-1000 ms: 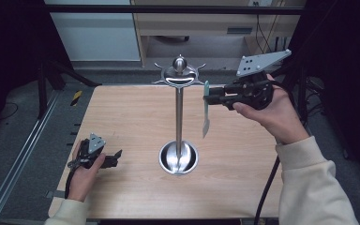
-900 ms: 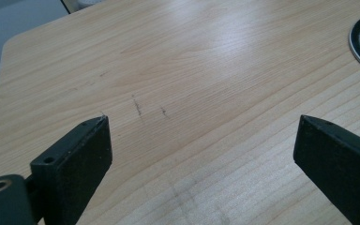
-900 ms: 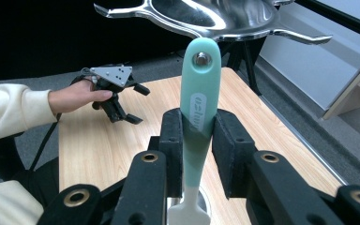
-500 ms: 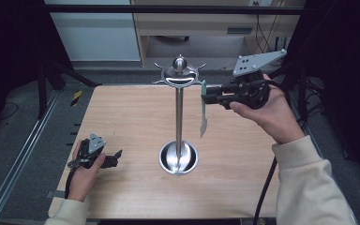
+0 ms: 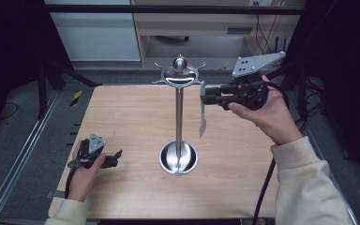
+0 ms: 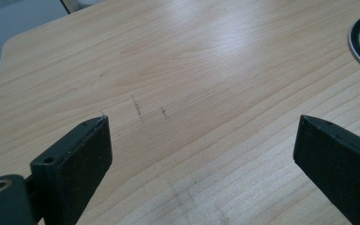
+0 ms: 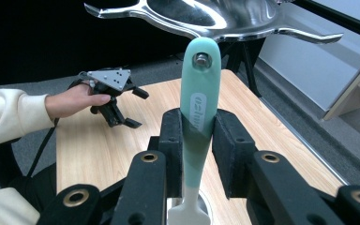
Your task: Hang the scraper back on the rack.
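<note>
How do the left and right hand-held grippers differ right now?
The right hand-held gripper is shut on the green-handled utensil; the left hand-held gripper is open with nothing between its jaws. The right is held up beside the top of the metal stand; the left rests low on the wooden table, near its front left edge. Both carry a grey three-cornered plate and a trailing cable.

Right gripper [image 5: 205, 97]: raised above the table, held level in the right hand [image 5: 267, 110], jaws pointing toward the person's left, closed tight on a held item. Cream sleeve [image 5: 304, 183] covers the forearm. Left gripper [image 5: 116, 157]: low at the table, in the left hand [image 5: 84, 171], jaws spread wide, nothing between them.
</note>
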{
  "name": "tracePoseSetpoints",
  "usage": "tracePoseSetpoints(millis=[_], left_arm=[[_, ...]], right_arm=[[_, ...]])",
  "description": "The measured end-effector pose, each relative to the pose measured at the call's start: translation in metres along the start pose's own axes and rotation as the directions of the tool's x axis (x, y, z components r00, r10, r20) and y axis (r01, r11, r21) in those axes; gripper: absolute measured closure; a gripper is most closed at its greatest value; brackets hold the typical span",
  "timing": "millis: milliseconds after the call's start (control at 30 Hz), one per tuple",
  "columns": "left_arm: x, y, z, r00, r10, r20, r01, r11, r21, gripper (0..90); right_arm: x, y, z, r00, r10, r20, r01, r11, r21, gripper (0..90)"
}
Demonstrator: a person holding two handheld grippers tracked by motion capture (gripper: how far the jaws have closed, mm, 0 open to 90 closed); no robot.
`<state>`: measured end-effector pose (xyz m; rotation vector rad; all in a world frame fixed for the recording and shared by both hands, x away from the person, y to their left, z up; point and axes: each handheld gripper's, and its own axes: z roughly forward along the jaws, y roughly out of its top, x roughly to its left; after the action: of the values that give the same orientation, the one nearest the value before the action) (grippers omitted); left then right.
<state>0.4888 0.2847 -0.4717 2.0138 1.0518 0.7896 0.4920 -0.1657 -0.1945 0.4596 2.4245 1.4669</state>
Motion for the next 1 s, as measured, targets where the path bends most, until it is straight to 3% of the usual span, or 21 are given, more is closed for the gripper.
tracePoseSetpoints(millis=[467, 600, 833, 1000], left_arm=[[0.0, 0.0, 0.0, 1.0, 0.001, 0.0, -0.001, 1.0, 0.001, 4.4], [0.0, 0.0, 0.0, 1.0, 0.0, 0.001, 0.0, 1.0, 0.001, 4.4], [-0.001, 0.0, 0.001, 1.0, 0.004, 0.001, -0.004, 1.0, 0.003, 4.4], [-0.001, 0.0, 0.0, 1.0, 0.003, 0.003, -0.003, 1.0, 0.001, 4.3]], right_arm=[[0.0, -0.004, 0.001, 1.0, 0.009, 0.001, -0.009, 1.0, -0.027, 73.9], [0.0, -0.005, -0.002, 0.9995, 0.028, 0.013, -0.027, 0.998, -0.056, 64.5], [0.002, -0.01, -0.009, 0.9989, 0.035, 0.033, -0.033, 0.997, -0.064, 58.2], [0.003, -0.02, -0.013, 0.9913, 0.054, 0.12, -0.047, 0.997, -0.06, 43.5]])
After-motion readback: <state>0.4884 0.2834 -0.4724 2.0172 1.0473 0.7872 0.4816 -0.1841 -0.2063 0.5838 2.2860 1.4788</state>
